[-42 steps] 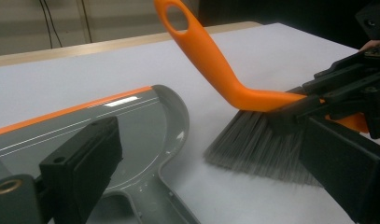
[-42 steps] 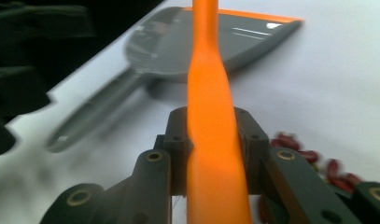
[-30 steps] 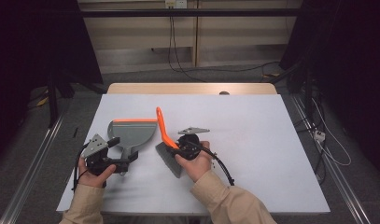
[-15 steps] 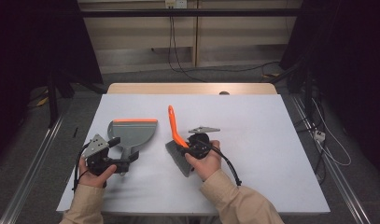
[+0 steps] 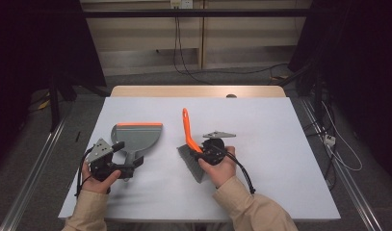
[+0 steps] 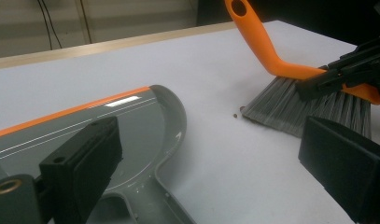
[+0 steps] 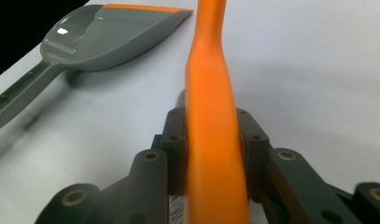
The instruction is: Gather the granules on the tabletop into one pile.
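A grey dustpan with an orange lip lies flat on the white table, left of centre. Its handle points toward me and passes between the jaws of my left gripper, which stands open; the jaws are wide apart in the left gripper view. My right gripper is shut on the orange handle of a hand brush. The grey bristles rest on the table to the right of the dustpan. The dustpan also shows in the right gripper view.
A small brown crumb lies on the table just beside the bristles' tips. A wooden strip runs along the table's far edge. Cables trail on the floor at the right, and rails flank both sides.
My right gripper has carried the brush to the right, away from the dustpan. The left gripper and dustpan have stayed put.
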Tool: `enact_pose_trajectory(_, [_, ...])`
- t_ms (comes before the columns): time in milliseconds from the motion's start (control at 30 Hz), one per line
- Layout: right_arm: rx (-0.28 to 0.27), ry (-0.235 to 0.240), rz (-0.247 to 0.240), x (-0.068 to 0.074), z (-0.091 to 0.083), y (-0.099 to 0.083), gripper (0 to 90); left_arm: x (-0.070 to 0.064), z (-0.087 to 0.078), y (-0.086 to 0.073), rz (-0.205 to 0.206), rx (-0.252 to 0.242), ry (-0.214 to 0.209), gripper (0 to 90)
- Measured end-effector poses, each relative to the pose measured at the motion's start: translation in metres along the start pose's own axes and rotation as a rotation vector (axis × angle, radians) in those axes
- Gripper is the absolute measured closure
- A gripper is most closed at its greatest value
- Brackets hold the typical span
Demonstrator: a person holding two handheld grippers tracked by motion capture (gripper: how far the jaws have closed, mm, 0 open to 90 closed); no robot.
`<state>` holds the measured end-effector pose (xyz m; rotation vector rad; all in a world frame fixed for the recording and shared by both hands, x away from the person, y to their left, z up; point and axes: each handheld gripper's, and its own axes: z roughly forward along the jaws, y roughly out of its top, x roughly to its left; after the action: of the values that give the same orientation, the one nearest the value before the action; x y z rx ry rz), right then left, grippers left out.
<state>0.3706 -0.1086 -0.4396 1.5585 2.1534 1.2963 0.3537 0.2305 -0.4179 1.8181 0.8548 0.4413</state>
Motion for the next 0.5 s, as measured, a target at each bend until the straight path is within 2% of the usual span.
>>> enact_pose_trajectory(67, [-0.003,-0.001,0.005,-0.002,-0.001,-0.001,70.0,-0.001,0.000,0.000,-0.008,-0.002,-0.001,5.9])
enact_pose_trajectory(500, [-0.015,-0.017,0.018,-0.013,-0.011,-0.003,70.0,-0.001,0.002,0.000,0.002,0.005,-0.002,5.9])
